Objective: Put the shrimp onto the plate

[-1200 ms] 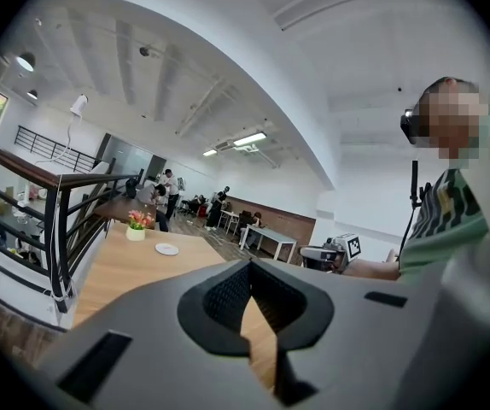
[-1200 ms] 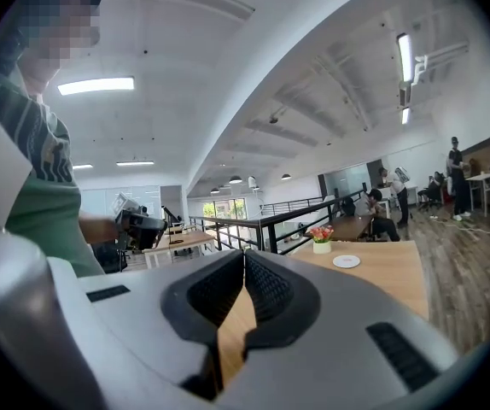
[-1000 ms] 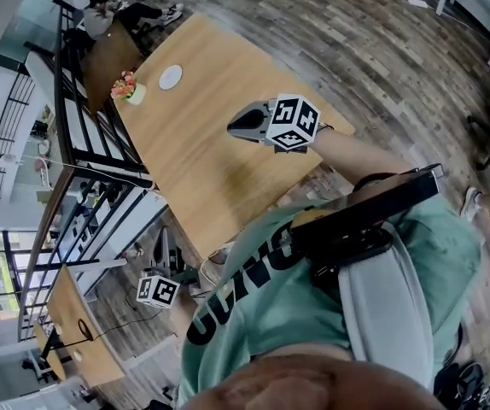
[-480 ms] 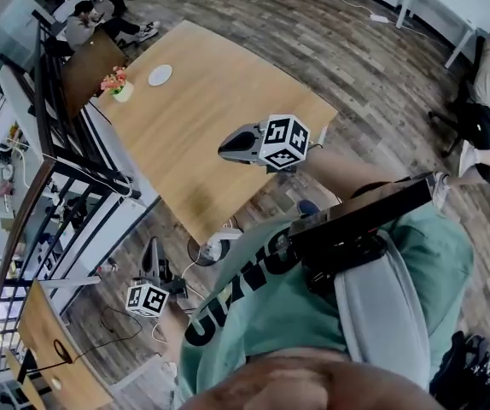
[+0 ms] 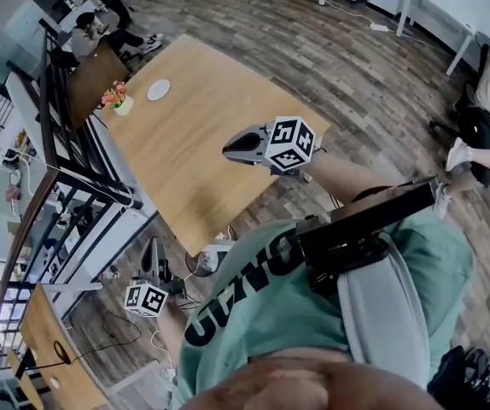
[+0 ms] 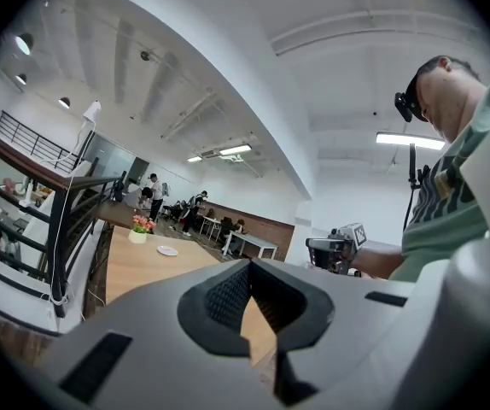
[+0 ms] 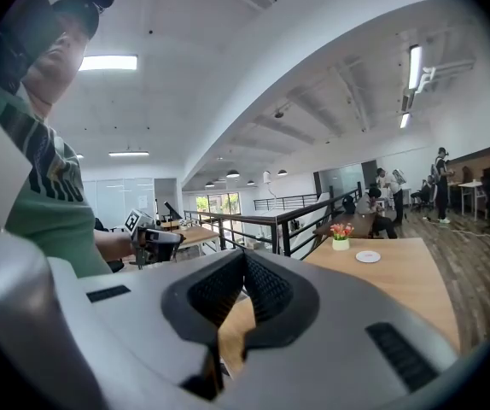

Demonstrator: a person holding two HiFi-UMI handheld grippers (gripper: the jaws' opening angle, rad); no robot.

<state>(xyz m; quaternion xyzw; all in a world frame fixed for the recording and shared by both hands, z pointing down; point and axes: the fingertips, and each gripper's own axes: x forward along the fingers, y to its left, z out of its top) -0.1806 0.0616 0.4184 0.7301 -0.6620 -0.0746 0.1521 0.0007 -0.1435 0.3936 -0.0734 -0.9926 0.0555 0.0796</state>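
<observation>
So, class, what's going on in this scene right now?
A person stands by a wooden table, a gripper in each hand. The left gripper and right gripper both have their fingers closed on nothing. A white plate and a flower pot sit at the table's far end. No shrimp is in view.

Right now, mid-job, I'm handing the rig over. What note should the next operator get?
Left gripper: jaws shut, nothing between them, held low over the floor beside the table's near end.
Right gripper: jaws shut, empty, held above the wooden table.
Plate: white, looks bare, at the table's far end beside the flower pot.
Shrimp: not visible in any view.
Done: nothing yet.
Left: find the shrimp, pick it up, set it on the plate.
</observation>
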